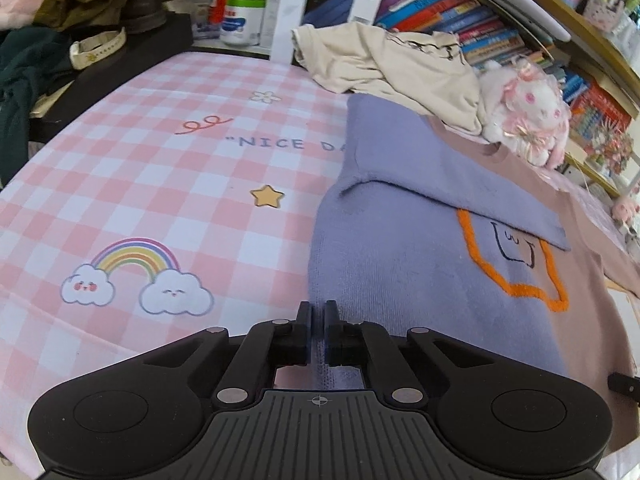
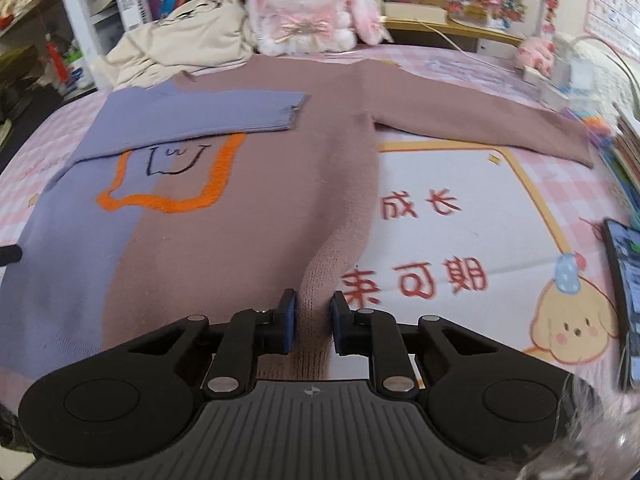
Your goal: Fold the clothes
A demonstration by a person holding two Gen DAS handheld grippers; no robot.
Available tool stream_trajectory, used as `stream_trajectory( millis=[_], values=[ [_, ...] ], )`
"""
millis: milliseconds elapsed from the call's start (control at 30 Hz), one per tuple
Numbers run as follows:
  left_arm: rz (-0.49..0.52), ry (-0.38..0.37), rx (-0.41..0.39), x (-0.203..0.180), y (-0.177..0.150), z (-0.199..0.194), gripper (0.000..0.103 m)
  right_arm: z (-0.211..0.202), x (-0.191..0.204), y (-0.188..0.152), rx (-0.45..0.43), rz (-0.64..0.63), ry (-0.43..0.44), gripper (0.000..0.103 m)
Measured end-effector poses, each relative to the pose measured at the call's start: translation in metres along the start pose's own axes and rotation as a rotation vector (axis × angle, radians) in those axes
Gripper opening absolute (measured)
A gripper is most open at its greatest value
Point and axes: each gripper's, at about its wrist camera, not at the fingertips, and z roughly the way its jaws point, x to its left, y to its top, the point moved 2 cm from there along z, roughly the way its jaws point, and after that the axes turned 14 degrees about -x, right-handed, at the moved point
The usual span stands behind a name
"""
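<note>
From my left wrist cam, the left gripper [image 1: 319, 322] is clenched tight on the hem edge of the soft knit sweater, half lavender and half dusty pink with an orange outline patch [image 1: 404, 248], which lies flat on the pink checked tablecloth [image 1: 160, 184] with its lavender sleeve [image 1: 448, 172] already folded across the chest. Over on the right wrist cam, the right gripper [image 2: 313, 320] is pinching a bunched ridge of the pink hem. It looks light and floppy to me, so I'd grab both bottom corners or it'll sag and drag its pink sleeve [image 2: 480, 128].
</note>
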Motion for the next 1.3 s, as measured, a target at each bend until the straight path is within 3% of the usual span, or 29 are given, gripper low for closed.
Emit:
stream_trajectory(
  millis=[367,833,900,933,967,1067,1100,1167,1300],
  values=[
    [-0.002,0.044,-0.001,0.026,0.010,0.004,0.004,0.007,0.023,0.004,0.003,-0.061,0.080,0.017],
    [0.037,0.020,0.025,0.028,0.014,0.005,0.010,0.002,0.020,0.001,0.010,-0.035,0.048,0.019],
    [0.052,0.024,0.020,0.025,0.015,0.001,0.016,0.000,0.022,0.001,0.011,-0.037,0.031,0.027],
    [0.064,0.025,0.014,0.023,0.016,-0.001,0.019,-0.001,0.022,0.001,0.006,-0.038,0.021,0.044],
    [0.083,0.021,0.001,0.019,0.016,-0.006,0.029,-0.004,0.023,0.001,-0.003,-0.035,0.015,0.059],
    [0.146,-0.003,-0.041,0.005,0.015,-0.019,0.059,-0.013,0.025,0.005,-0.052,-0.035,-0.006,0.080],
    [0.165,-0.013,-0.053,0.001,0.014,-0.023,0.070,-0.015,0.027,0.006,-0.067,-0.036,-0.013,0.083],
    [0.200,-0.029,-0.068,-0.009,0.012,-0.031,0.079,-0.021,0.030,0.007,-0.090,-0.032,-0.021,0.089],
    [0.254,-0.056,-0.076,-0.025,0.005,-0.042,0.090,-0.028,0.039,0.008,-0.116,-0.039,-0.029,0.096]
  ],
)
